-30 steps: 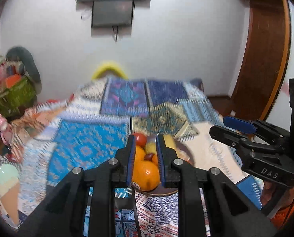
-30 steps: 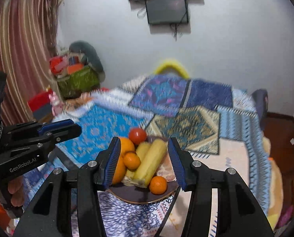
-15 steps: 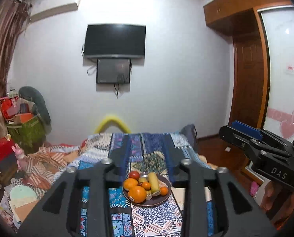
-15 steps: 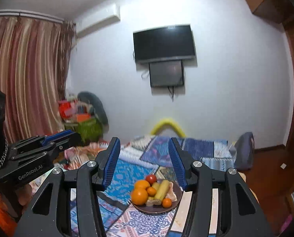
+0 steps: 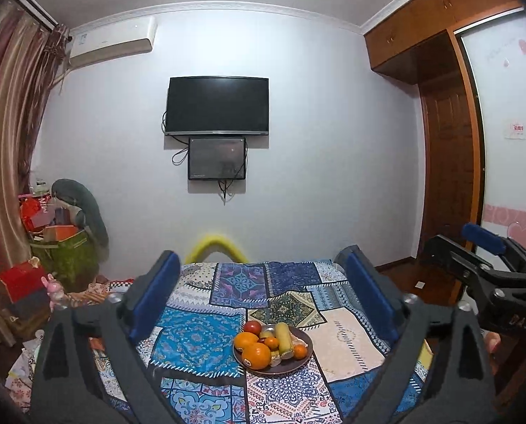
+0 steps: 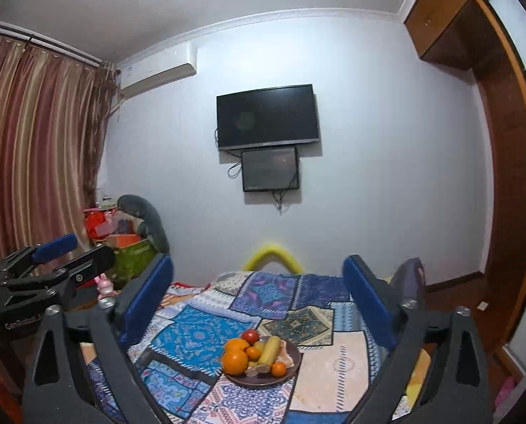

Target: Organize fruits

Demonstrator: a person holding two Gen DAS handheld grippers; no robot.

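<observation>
1. Both grippers hang well above a bed, their jaws spread wide and holding nothing; the left gripper (image 5: 263,289) frames the plate of fruit (image 5: 307,355) from its own camera, and the right gripper (image 6: 259,289) does the same from a spot further right.
2. The plate sits on the patchwork bedspread (image 5: 192,339), near the middle of the bed and closer to the bed's right edge than to its left.
3. On the plate: two large oranges (image 5: 256,355) at the front left, a red apple (image 5: 252,327) behind them, yellow bananas (image 5: 283,339) lying lengthwise through the centre, and small tangerines (image 5: 300,352) among them and at the right rim.
4. Open bedspread surrounds the plate on every side; the widest stretch runs left across the blue panels.
5. In the right wrist view the pale panel (image 6: 337,367) to the right of the plate ends at the bed's edge, with wooden floor (image 6: 454,293) beyond.
6. Clutter crowds the left side: a green bag (image 5: 68,258), red boxes (image 5: 19,279) and striped curtains (image 6: 33,148).
7. A television (image 5: 217,106) hangs on the far wall above a smaller screen (image 5: 216,158).
</observation>
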